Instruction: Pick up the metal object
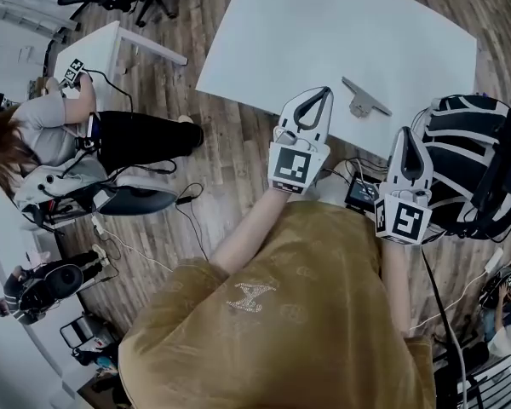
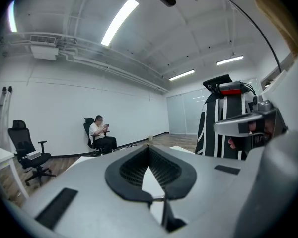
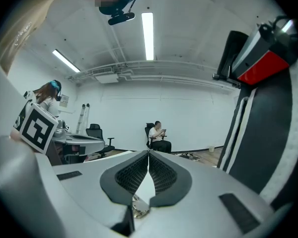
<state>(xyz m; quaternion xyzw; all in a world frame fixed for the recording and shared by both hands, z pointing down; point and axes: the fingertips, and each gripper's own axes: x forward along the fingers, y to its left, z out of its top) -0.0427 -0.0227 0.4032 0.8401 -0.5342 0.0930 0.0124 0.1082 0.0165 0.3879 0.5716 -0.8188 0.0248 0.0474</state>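
The metal object [image 1: 364, 100], a small grey T-shaped piece, lies flat on the white table [image 1: 324, 32] near its front edge. My left gripper [image 1: 325, 91] is held just in front of that edge, left of the object, with its jaws shut and nothing between them. My right gripper [image 1: 405, 132] hangs off the table's near right corner, also shut and empty. In the left gripper view the fingertips [image 2: 149, 148] meet, as they do in the right gripper view [image 3: 149, 153]. A bit of metal [image 3: 139, 209] shows through the gap low between the right jaws.
A black-and-white striped chair back [image 1: 477, 164] stands close at the right of my right gripper. A small black device [image 1: 360, 192] and cables lie on the wooden floor below. A seated person [image 1: 60, 135] works at a small white table [image 1: 102, 45] at the left.
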